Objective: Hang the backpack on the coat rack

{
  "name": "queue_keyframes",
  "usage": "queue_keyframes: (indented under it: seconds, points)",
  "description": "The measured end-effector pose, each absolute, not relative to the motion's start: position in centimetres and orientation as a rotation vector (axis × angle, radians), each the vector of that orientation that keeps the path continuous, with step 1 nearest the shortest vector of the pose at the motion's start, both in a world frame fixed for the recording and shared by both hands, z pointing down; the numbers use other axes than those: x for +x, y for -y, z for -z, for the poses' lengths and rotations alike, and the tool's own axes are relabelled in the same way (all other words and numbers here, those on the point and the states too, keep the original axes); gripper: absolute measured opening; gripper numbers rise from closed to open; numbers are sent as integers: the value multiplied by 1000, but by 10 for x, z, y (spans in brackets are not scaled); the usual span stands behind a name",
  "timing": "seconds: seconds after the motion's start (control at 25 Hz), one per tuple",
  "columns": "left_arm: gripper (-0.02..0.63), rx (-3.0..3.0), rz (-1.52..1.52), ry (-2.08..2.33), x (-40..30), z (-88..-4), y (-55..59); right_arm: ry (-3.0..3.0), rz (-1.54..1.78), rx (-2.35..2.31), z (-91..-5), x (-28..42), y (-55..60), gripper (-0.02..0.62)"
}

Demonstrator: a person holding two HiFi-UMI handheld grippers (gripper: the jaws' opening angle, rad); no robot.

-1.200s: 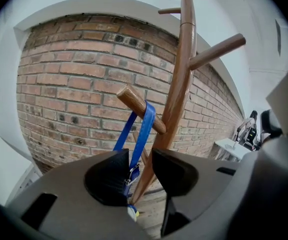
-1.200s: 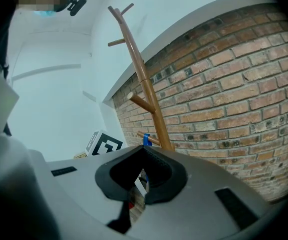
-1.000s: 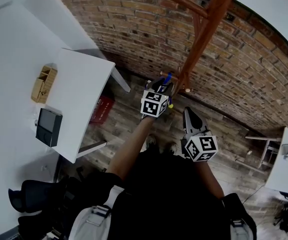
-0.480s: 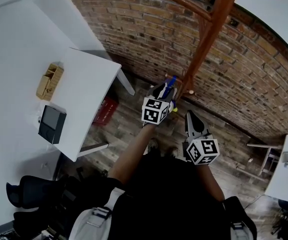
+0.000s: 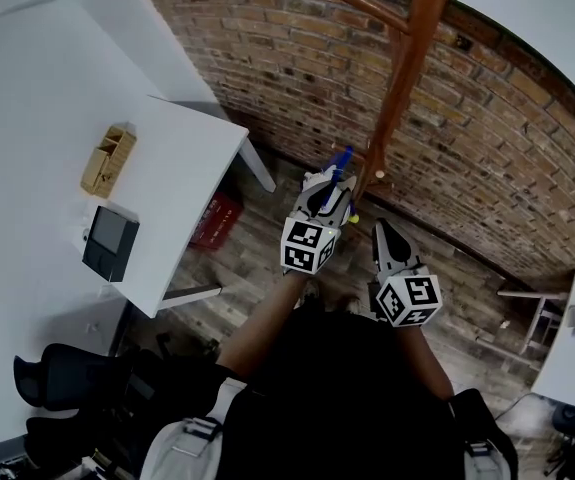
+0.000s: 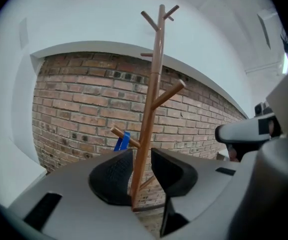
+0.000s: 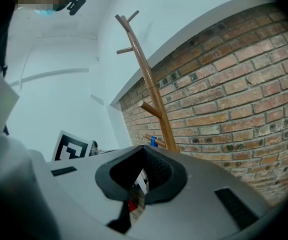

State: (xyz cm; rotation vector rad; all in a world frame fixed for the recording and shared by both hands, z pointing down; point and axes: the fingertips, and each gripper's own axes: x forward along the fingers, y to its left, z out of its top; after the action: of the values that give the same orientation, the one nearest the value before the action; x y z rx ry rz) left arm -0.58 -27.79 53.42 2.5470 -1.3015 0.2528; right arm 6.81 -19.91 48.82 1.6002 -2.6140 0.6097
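At the bottom of the head view, well short of the rack, there's a dark bulk with grey straps on the person. That could be the backpack or just worn gear, I honestly can't tell. No view shows a backpack hanging on the rack or sitting in a gripper.

Closer to the rack, the right gripper sits a bit back from the pole with its jaws together and nothing in them. The left gripper is nearer, just in front of the pole. Its jaws are apart and closing, and there's nothing between them, only the pole showing through the gap farther off. Right by it, a low peg carries a blue tag. The higher pegs are bare.

The rack stands upright against the brick wall, with a white table off to its left.

My read is that we're not at the hanging step yet, since both tools are empty near the rack. The next move probably needs a solid grab on the bag's top loop or a strap. After that it's a lift high enough to drop the loop over a peg tip.
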Motion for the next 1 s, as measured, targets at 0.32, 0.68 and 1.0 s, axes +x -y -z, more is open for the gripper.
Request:
queue_keyframes:
  seconds: [0.32,0.68,1.0]
  points:
    - [64,2537,-238,1344,-2,-530,251,2646,-597,1572,-484,76,187,12]
    - [8,2476,-219,1413,-7,-527,233,2689,-587,1541,-478,83,186,12]
    - [8,2426,-170,1526,-10,-509,209,2737,-587,1492,-474,89,187,12]
